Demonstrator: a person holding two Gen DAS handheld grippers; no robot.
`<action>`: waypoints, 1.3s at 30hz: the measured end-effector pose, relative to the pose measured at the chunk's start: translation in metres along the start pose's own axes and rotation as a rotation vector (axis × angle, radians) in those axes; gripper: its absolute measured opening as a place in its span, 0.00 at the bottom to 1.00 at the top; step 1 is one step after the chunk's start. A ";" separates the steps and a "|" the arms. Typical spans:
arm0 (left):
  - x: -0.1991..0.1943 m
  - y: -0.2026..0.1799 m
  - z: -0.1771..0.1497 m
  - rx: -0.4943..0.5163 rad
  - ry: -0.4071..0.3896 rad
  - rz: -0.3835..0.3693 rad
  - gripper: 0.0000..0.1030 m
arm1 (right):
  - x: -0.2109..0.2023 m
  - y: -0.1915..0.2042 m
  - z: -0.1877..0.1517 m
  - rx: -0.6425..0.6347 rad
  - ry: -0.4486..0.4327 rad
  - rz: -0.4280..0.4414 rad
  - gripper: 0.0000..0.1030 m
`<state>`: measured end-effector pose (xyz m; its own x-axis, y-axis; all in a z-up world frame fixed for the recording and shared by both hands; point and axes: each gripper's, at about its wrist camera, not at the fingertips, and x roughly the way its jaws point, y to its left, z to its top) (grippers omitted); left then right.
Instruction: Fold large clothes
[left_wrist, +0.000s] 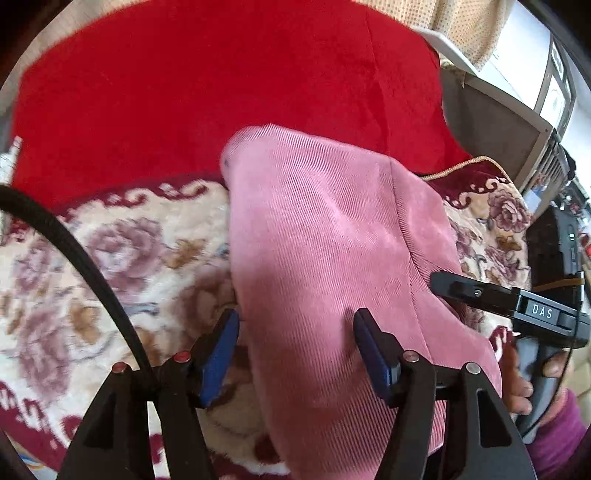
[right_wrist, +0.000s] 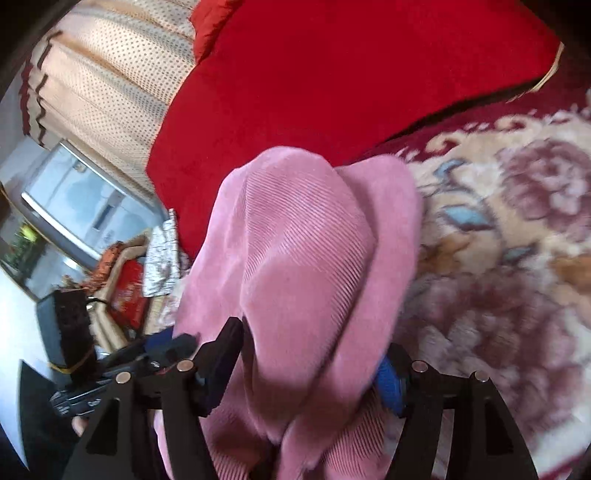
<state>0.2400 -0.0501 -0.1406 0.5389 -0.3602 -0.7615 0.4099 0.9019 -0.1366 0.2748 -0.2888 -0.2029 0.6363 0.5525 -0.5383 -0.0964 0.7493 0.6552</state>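
Pink ribbed garment; red cushion; floral blanket.

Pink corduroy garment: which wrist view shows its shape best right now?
Left wrist view: the pink corduroy garment lies long across the floral blanket, its far end visible. Right wrist view shows it bunched close.

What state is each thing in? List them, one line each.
Pink corduroy garment: bunched, lying on the floral blanket.
Floral blanket: spread flat.
Red cloth: spread behind the garment.
Left hand-held gripper: open, astride the garment.
Right hand-held gripper: open, garment between.
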 end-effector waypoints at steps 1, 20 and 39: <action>-0.009 0.001 -0.002 -0.001 -0.020 0.007 0.64 | -0.009 0.001 -0.003 -0.012 -0.015 -0.041 0.67; -0.024 0.002 -0.033 0.006 -0.033 0.229 0.67 | -0.028 0.060 -0.052 -0.276 -0.055 -0.298 0.41; -0.183 -0.044 -0.048 0.006 -0.356 0.372 0.88 | -0.160 0.154 -0.087 -0.392 -0.286 -0.378 0.68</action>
<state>0.0876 -0.0126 -0.0256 0.8660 -0.0750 -0.4943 0.1464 0.9834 0.1073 0.0918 -0.2302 -0.0619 0.8562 0.1434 -0.4963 -0.0639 0.9827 0.1737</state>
